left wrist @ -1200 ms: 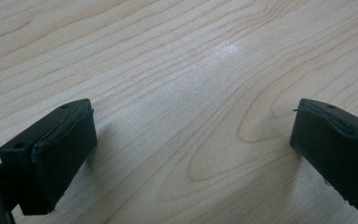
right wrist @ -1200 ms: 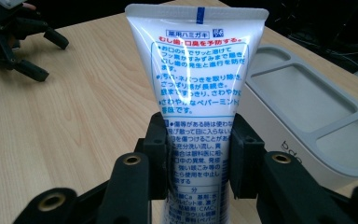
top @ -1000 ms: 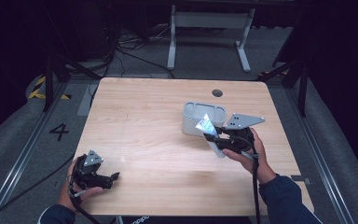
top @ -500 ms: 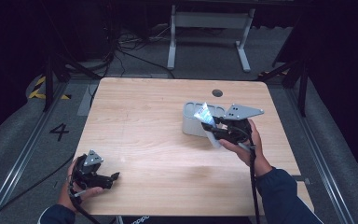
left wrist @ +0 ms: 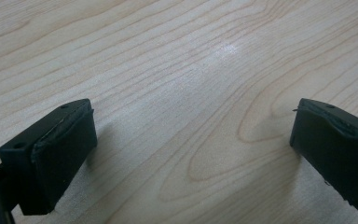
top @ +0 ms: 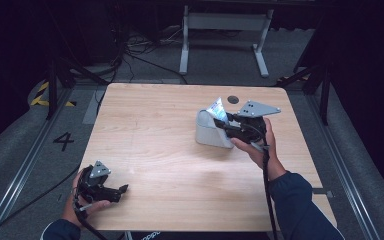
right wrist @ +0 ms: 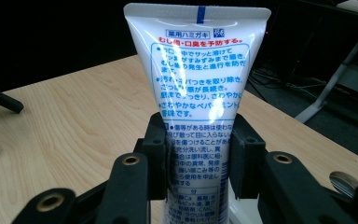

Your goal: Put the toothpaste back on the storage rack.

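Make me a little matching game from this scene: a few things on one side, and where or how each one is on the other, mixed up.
Things:
1. toothpaste tube
2. grey cup
3. left gripper
4. round hole

Places or states:
A. jaws open, low over bare wood at the near left corner of the table
B. stands on the table under the tube
C. pinched between the jaws of the right gripper, sealed flat end up
D. set in the tabletop near the far edge

Pairs: 1-C, 2-B, 3-A, 4-D
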`<action>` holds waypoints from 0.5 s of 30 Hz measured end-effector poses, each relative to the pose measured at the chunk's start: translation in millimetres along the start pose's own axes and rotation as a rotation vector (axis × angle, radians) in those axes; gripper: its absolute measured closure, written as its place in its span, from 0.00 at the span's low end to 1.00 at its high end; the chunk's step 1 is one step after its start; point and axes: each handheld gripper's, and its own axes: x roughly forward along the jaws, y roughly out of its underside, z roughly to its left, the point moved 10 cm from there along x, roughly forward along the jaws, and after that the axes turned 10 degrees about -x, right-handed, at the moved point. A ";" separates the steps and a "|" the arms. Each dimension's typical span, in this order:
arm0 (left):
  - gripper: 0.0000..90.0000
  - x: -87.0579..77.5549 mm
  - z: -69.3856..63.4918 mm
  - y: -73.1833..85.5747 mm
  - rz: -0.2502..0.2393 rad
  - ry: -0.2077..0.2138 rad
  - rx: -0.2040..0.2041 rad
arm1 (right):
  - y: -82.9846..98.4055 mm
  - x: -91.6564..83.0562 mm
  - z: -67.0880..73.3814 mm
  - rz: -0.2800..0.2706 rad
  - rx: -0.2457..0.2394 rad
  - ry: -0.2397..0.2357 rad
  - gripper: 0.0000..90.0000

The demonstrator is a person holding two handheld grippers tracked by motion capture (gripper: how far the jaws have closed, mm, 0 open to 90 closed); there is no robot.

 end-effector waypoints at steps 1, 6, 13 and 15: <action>0.01 -0.1 0.2 0.1 0.002 0.000 0.003 | -0.7 1.2 -0.6 0.000 -0.005 0.000 0.73; 0.01 0.0 0.0 0.0 0.000 0.000 0.000 | -5.7 6.8 -3.9 -0.013 -0.003 0.015 0.73; 0.01 0.0 0.0 0.0 0.000 0.000 0.000 | -15.0 13.7 -13.1 -0.051 0.009 0.065 0.73; 0.01 0.0 0.0 0.0 0.000 0.000 0.000 | -15.5 15.4 -15.2 -0.052 0.011 0.069 0.73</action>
